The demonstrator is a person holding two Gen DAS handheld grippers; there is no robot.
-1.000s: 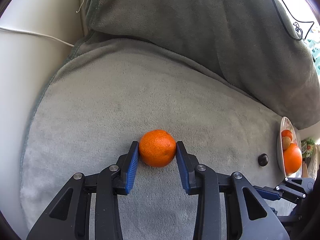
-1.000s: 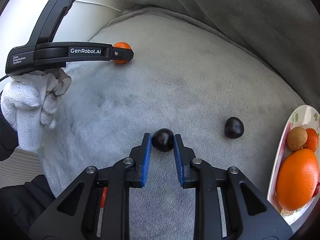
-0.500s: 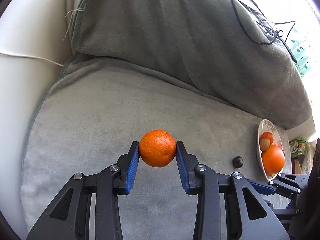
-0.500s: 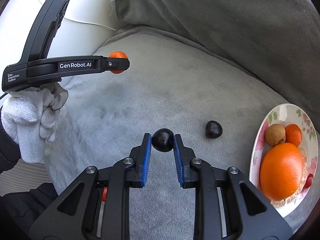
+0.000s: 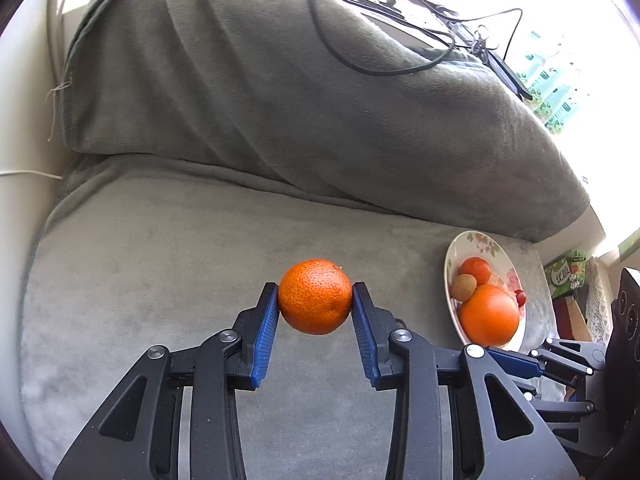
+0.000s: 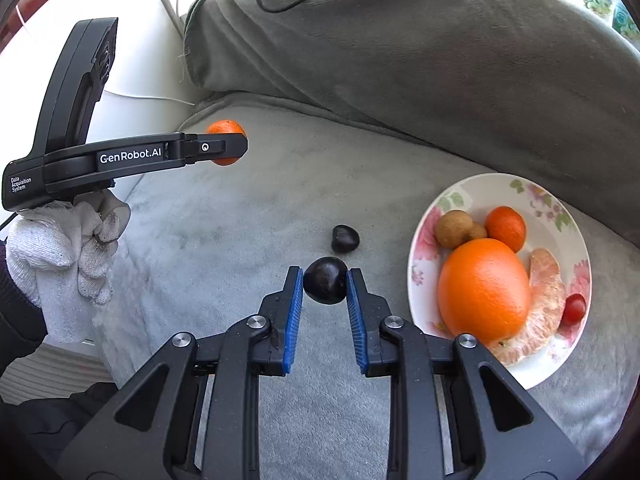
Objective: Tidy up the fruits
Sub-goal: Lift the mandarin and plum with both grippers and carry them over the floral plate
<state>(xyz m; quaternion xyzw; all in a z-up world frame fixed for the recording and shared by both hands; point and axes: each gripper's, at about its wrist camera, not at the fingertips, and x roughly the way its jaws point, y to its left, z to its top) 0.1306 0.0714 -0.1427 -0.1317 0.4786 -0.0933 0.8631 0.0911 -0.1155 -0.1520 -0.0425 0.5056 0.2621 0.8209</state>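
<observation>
**Caller:** Start with the fruit. What have you got?

**Me:** Two pieces, one per hand. My left gripper (image 5: 315, 298) is clamped on a mandarin (image 5: 315, 296), blue pads pressed on both sides of it, and it hangs clear of the grey blanket (image 5: 160, 260). My right gripper (image 6: 325, 280) is squeezed onto a dark chestnut (image 6: 325, 280), pinched at the very tips, also off the fabric.

**Caller:** Anything left on the blanket?

**Me:** A second dark chestnut (image 6: 345, 239), lying on the blanket just beyond the one I hold, apart from it.

**Caller:** And the plate?

**Me:** The flowered plate (image 6: 472, 188) sits on the blanket to the right of my right gripper. On it: a big orange (image 6: 484, 290) in the middle, a small mandarin on the plate (image 6: 506, 227) behind it, two brown longans (image 6: 452, 228) to the left of that, a peeled pomelo segment (image 6: 544, 292) tucked against the orange's right side, and a cherry tomato (image 6: 575, 309) at the far right.

**Caller:** Where are the hands relative to each other?

**Me:** From the right wrist camera, my white-gloved left hand (image 6: 60, 248) is out to the left with its gripper pointing across, well apart from the plate. A grey-covered cushion (image 5: 320, 112) rises behind it all, black cables (image 5: 400, 40) draped over its top.
</observation>
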